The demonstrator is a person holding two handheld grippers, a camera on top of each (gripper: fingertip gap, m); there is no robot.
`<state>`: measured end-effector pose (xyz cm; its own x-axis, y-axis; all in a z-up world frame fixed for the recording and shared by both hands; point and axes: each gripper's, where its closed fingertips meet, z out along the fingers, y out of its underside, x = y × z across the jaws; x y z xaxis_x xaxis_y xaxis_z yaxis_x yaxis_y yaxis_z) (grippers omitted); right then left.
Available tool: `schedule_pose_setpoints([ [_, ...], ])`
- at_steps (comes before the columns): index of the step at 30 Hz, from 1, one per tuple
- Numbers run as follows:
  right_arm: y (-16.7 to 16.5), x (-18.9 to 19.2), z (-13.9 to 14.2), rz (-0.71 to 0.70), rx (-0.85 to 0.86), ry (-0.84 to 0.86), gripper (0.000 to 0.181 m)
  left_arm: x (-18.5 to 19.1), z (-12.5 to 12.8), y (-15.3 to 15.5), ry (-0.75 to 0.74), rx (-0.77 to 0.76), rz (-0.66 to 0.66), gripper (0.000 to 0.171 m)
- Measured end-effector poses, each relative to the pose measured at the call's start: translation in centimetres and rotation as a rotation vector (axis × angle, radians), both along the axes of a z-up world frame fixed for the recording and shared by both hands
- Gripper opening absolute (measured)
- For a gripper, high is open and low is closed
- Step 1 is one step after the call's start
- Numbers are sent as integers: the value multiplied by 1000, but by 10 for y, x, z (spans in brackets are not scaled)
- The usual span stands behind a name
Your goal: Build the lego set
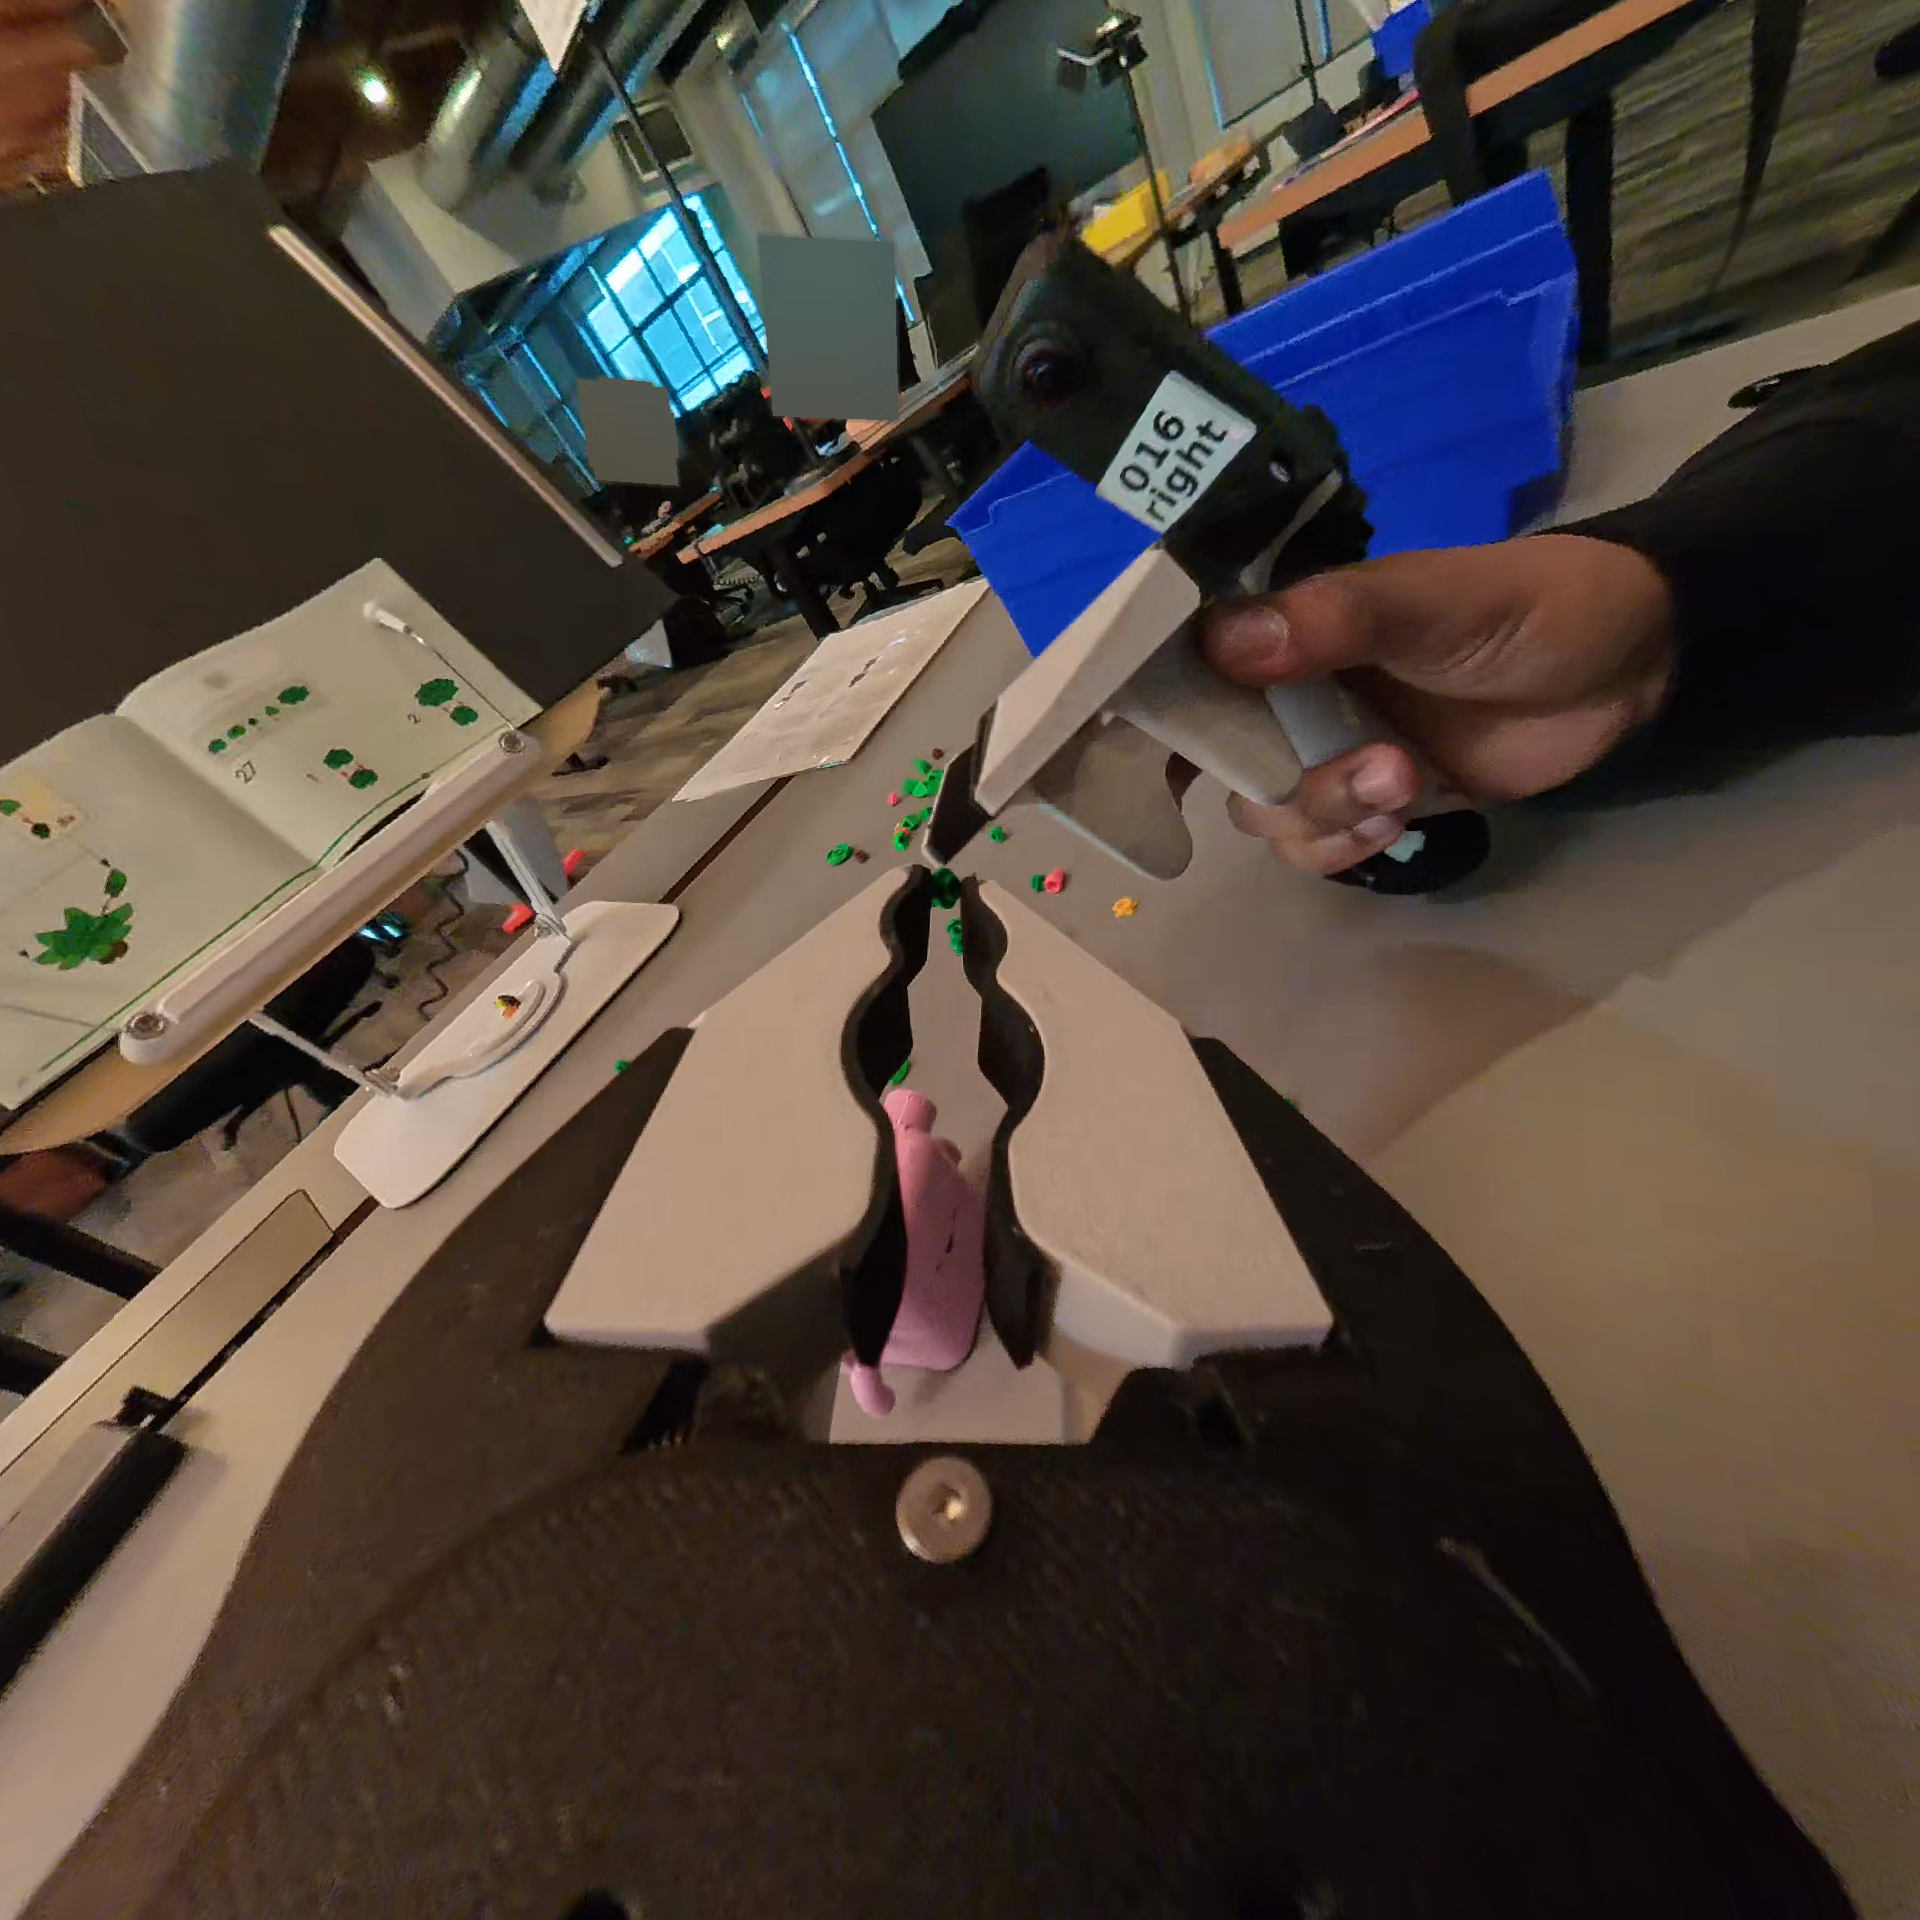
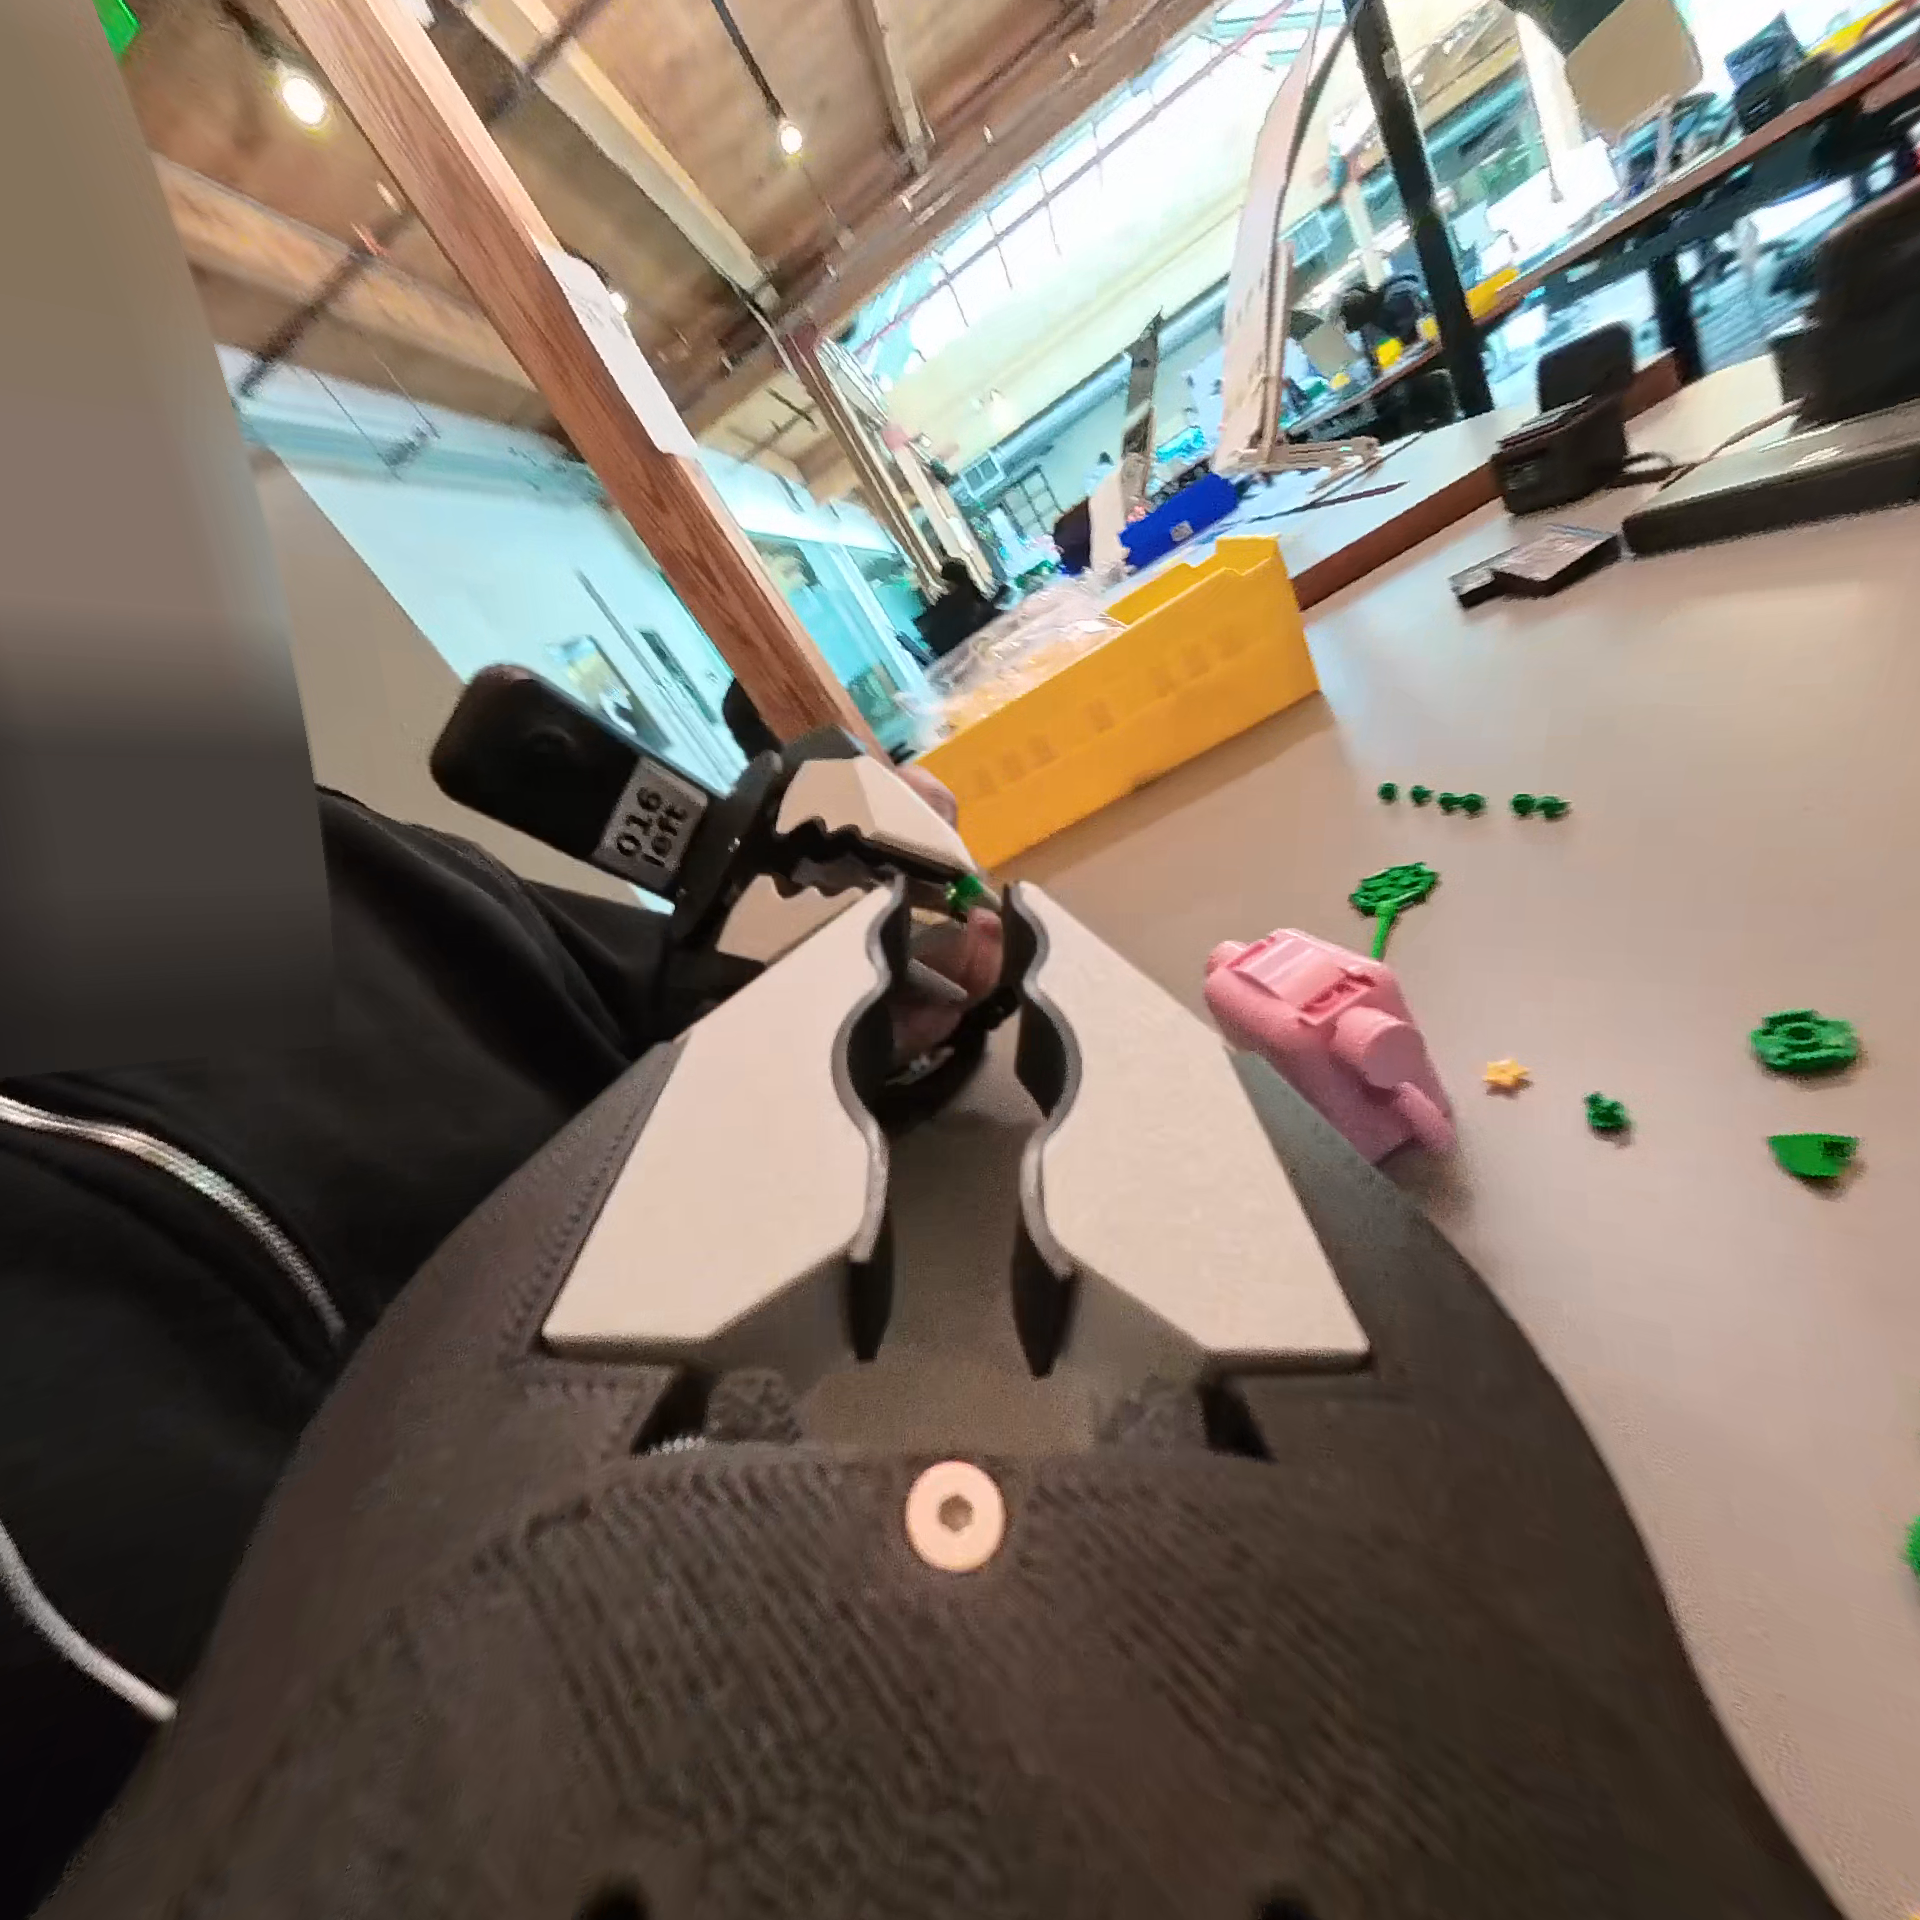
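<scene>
My left gripper (image 1: 943, 885) is shut on a small green lego piece (image 1: 944, 889) at its fingertips, held above the table. It also shows in the right wrist view (image 2: 961, 896), with the green piece (image 2: 966, 889) in its tips. My right gripper (image 2: 956, 899) is slightly open and empty, its tips right at that green piece. It shows tip to tip with the left one in the left wrist view (image 1: 943, 831). A pink lego build (image 2: 1320, 1029) lies on the table beside the right gripper and shows through the left fingers' gap (image 1: 930, 1247).
Loose green pieces (image 2: 1803, 1042), a green stemmed plant piece (image 2: 1392, 896) and a yellow star (image 2: 1504, 1075) lie on the table. More small pieces (image 1: 914, 800) lie farther off. An open instruction booklet (image 1: 208, 790) rests on a stand. A blue bin (image 1: 1403, 395) and a yellow bin (image 2: 1132, 696) stand behind.
</scene>
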<state>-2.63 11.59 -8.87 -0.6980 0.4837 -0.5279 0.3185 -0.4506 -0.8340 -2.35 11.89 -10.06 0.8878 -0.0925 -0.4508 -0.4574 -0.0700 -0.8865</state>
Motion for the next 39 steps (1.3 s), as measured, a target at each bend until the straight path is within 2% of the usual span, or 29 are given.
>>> schedule_pose_setpoints([
  [7, -9, 1, 0, 116, -175, -81, 13, 3, -2, 2, 83, 11, 26, 1],
  [13, -10, 5, -2, 163, -231, -111, 4, 9, -2, 3, 151, 30, 43, 1],
  [21, -9, 5, -4, 178, -225, -130, 3, 10, -3, 3, 113, 24, 29, 2],
  [23, -10, 5, -4, 177, -215, -128, 3, 11, -1, 2, 65, 27, 2, 11],
  [27, -3, 2, -4, 160, -197, -114, 3, 8, 6, -2, -98, 37, -64, 22],
  [30, 2, 4, -4, 145, -112, -66, 3, 4, 3, -3, -335, -21, -159, 22],
  [32, 2, 6, -9, 111, 30, -20, 3, 5, -3, -2, -567, -97, -257, 19],
  [36, 0, 3, -29, -30, 452, 75, 4, 13, -13, -4, -1060, -284, -498, 24],
  [37, 0, 3, -32, -63, 547, 103, 4, 15, -16, -5, -1131, -324, -532, 24],
  [39, -1, 2, -37, -113, 709, 152, 3, 18, -23, -4, -1172, -371, -535, 26],
])
